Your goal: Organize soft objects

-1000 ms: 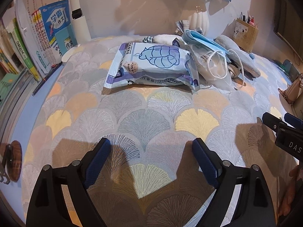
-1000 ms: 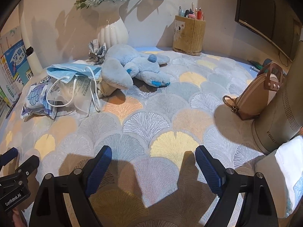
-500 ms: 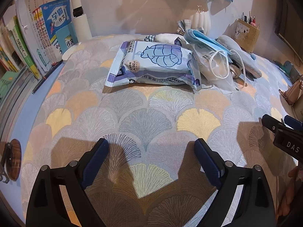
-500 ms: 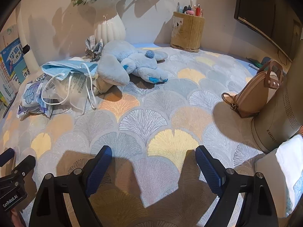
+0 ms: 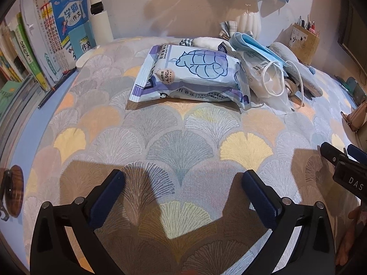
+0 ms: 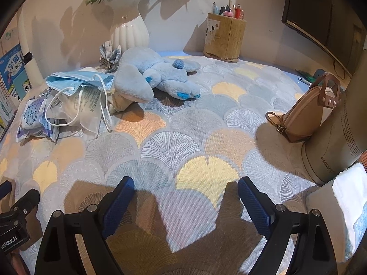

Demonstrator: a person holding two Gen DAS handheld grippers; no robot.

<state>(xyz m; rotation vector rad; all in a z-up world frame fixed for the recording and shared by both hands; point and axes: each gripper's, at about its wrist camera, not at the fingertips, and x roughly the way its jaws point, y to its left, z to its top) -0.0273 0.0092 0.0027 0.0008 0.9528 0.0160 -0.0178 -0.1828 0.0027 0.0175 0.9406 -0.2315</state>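
Observation:
A white and purple tissue pack (image 5: 190, 75) lies flat on the patterned cloth, ahead of my left gripper (image 5: 183, 178), which is open and empty. Right of the pack lie blue face masks (image 5: 254, 48) on a clear bag (image 5: 266, 80). In the right wrist view a blue plush toy (image 6: 156, 78) lies at the back, next to the masks (image 6: 78, 80) and the tissue pack (image 6: 34, 114). My right gripper (image 6: 185, 183) is open and empty, well short of the toy.
Books (image 5: 45, 41) stand at the far left. A white vase (image 6: 129, 32) and a wooden pen holder (image 6: 224, 36) stand by the wall. A tan purse (image 6: 307, 114) leans on a grey container (image 6: 332, 151) at the right. A checked cloth bow (image 6: 110, 55) lies by the vase.
Both grippers have moved a little forward and lower toward the objects; the tissue pack and the plush toy look slightly nearer. Nothing was grasped.

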